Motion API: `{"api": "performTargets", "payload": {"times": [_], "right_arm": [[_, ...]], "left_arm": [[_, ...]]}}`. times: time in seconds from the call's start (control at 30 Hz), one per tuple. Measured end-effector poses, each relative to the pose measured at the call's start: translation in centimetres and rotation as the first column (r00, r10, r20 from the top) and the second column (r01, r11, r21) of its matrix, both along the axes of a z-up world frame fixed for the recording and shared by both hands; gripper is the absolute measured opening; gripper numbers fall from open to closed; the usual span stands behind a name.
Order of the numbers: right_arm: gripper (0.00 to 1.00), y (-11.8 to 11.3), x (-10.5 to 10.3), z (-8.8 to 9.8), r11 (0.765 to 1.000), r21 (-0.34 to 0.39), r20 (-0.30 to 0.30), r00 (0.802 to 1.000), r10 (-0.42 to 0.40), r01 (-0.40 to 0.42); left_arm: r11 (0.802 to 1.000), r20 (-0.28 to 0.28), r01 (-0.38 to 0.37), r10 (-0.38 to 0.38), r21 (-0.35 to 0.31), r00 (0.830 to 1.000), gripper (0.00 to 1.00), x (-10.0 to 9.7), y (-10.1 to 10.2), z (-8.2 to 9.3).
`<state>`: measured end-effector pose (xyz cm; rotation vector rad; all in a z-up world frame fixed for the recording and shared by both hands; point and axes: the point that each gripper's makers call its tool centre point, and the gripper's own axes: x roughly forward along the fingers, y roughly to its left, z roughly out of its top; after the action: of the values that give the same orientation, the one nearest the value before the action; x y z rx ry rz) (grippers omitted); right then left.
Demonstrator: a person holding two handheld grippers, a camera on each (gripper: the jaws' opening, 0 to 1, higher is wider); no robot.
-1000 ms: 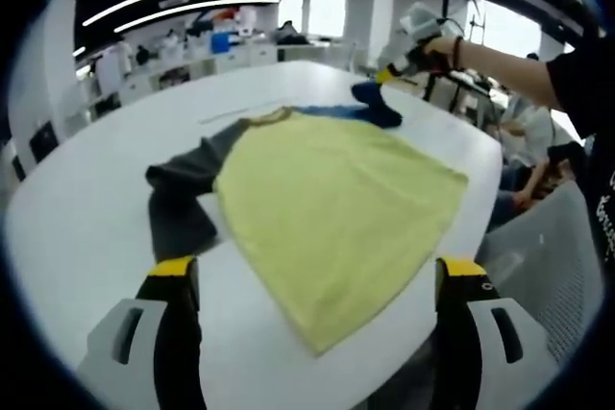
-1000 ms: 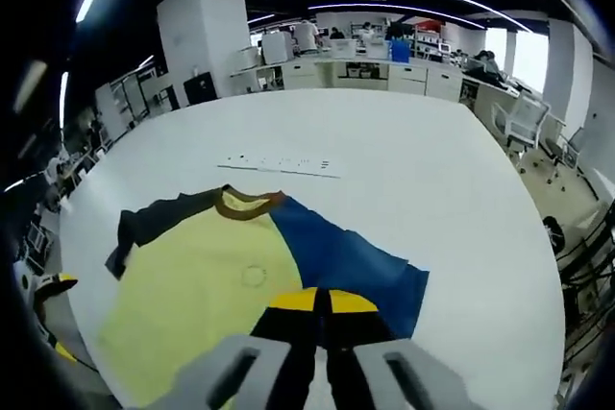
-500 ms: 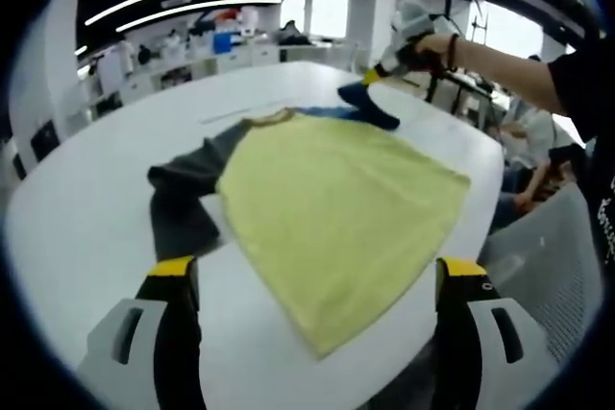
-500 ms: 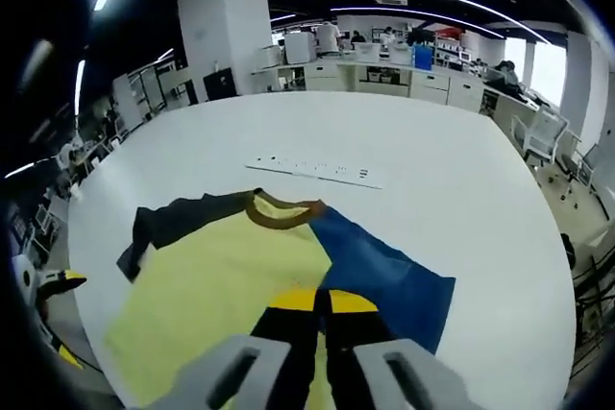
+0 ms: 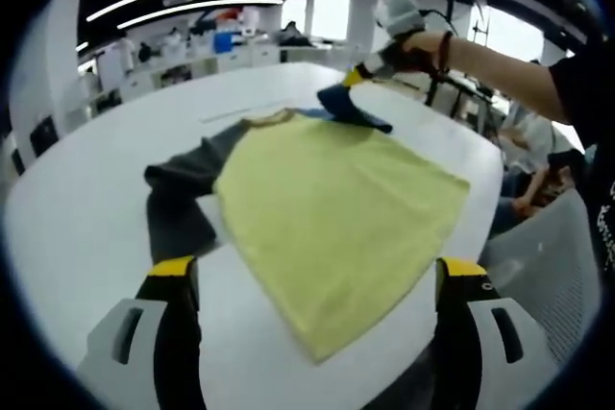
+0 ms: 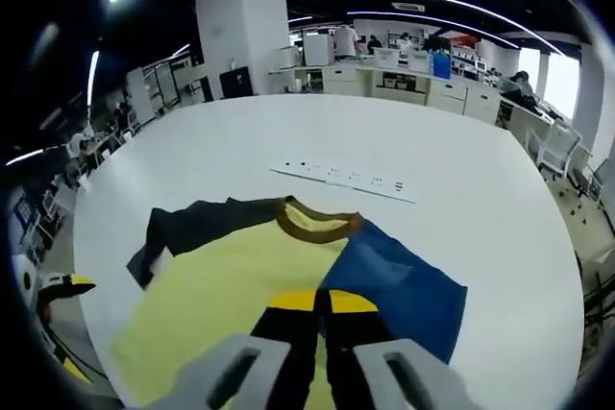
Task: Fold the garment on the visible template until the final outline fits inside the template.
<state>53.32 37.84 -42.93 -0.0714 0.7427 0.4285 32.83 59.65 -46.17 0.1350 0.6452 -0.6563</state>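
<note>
Shirt (image 5: pixel 336 208): lies flat on the white surface (image 5: pixel 86 208), yellow body spread wide, brown collar (image 6: pixel 317 221) at the far end from the left tongs; in the right gripper view it fills the near middle of the surface
Grey sleeve (image 5: pixel 178 194): spread out sideways, flat and not yet folded
Blue sleeve (image 6: pixel 399 285): lifted off the surface at its outer edge and carried up over the yellow body, most likely to start the first inward fold
Right tongs (image 6: pixel 322 306): clenched on the blue sleeve, yellow tips pressed together with the cloth between them; in the left gripper view they hang above the far corner of the shirt, held in a person's hand (image 5: pixel 423 45)
Left tongs (image 5: pixel 312 276): released, jaws wide apart, hovering just short of the hem with nothing between them, probably waiting so the body stays put during the fold
Strip (image 6: pixel 341 177): a thin marked line on the surface beyond the collar, apart from the shirt; whether it belongs to the template I cannot tell
Template: no clear outline can be made out around the shirt
Progress: early, both sleeves yet to be laid in and the body unfolded
Risk: pulling the sleeve may drag the whole shirt sideways
</note>
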Motion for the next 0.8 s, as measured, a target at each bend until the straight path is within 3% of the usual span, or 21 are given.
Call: {"api": "performTargets", "payload": {"times": [0.8], "right_arm": [[0.00, 6.5, 0.1, 0.8, 0.994, 0.023, 0.030, 0.994, 0.107, -0.107]], "left_arm": [[1.000, -0.014, -0.016, 0.016, -0.001, 1.000, 0.99, -0.3, 0.4, -0.2]]}}
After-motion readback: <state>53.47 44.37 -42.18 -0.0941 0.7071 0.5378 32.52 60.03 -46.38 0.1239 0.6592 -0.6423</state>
